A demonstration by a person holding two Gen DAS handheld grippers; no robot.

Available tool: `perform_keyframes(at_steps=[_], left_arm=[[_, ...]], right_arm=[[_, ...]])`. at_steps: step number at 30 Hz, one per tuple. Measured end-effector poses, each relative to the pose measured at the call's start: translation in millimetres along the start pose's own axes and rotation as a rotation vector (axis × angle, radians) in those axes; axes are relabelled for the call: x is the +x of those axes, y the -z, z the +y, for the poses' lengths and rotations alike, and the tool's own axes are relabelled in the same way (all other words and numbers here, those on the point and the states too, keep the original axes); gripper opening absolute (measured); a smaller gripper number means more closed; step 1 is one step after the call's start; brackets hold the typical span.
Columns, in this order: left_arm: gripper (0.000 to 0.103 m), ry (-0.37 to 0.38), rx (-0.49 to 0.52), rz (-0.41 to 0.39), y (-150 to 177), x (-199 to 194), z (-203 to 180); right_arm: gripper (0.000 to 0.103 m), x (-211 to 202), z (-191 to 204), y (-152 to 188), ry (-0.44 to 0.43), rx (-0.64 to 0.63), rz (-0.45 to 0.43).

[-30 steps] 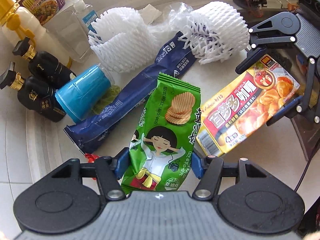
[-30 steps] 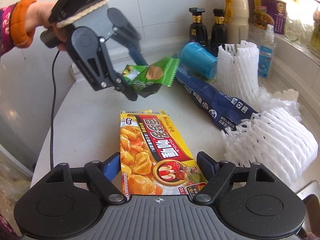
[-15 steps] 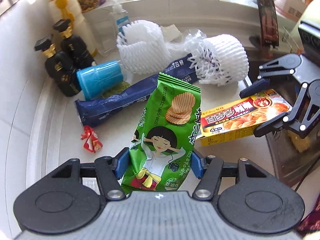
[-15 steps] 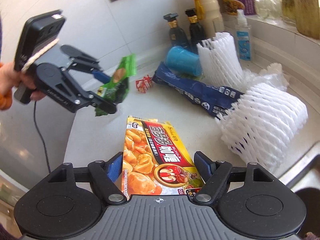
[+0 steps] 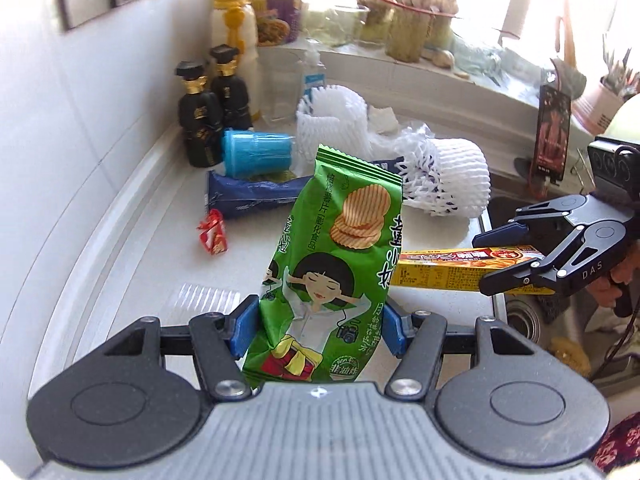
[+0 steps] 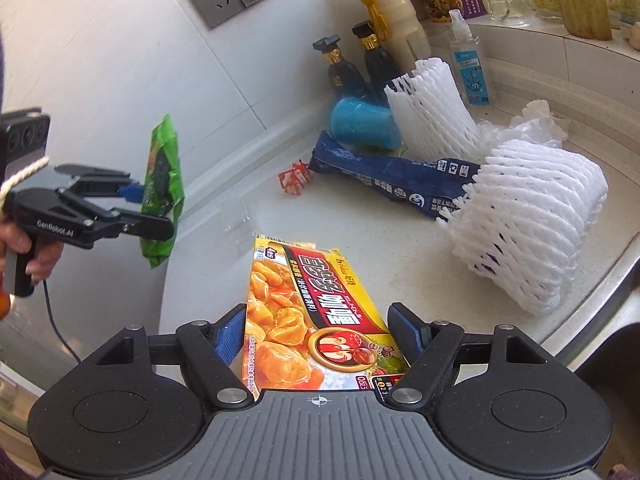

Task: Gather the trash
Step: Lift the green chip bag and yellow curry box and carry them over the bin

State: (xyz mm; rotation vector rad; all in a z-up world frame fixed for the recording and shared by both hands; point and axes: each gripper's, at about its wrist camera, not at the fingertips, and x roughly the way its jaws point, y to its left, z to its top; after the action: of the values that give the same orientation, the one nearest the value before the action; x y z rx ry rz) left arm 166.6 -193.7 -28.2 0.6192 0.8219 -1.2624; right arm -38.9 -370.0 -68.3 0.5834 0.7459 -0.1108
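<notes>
My left gripper [image 5: 318, 320] is shut on a green chip bag [image 5: 340, 248] and holds it upright, clear of the white counter [image 5: 152, 264]. In the right wrist view the same bag [image 6: 162, 184] hangs edge-on in that gripper [image 6: 148, 208] at the left, with a hand behind it. My right gripper [image 6: 318, 332] is shut on the near end of a yellow curry box [image 6: 304, 300], blue pads against both long sides. In the left wrist view the box [image 5: 440, 268] shows edge-on, between the right gripper's [image 5: 492, 260] fingers by the sink edge.
More litter lies at the back of the counter: a dark blue wrapper [image 6: 392, 180], a blue cup [image 6: 360, 126] on its side, a red candy wrapper [image 6: 296, 176] and two white foam nets [image 6: 528, 224]. Dark bottles [image 5: 200, 120] stand by the wall. A sink [image 5: 520, 312] opens at the right.
My left gripper rose with the chip bag and drew away from the litter, rolling as it went. The right gripper closed a little on the curry box and turned it.
</notes>
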Motion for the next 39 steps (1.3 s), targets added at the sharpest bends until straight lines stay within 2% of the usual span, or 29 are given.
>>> perform_keyframes(at_steps=[8,12,20,39], left_arm=[[0.058,-0.075,-0.172,-0.068,44,-44,14],[0.058,-0.128,-0.243,-0.063,70,-58,22],[0.058,-0.186,-0.392,-0.049,118,-78,38],[0.058,-0.23,-0.624,0.0,214,-91,47]], right_arm=[[0.076,2,24,-6,-0.032,-0.004,-0.009],[0.076,9,39,-7,-0.049,-0.019,-0.001],[0.076,28,69,-5,-0.098,-0.048,0.044],[0.076,67,153,30,-0.167,-0.18,0.167]])
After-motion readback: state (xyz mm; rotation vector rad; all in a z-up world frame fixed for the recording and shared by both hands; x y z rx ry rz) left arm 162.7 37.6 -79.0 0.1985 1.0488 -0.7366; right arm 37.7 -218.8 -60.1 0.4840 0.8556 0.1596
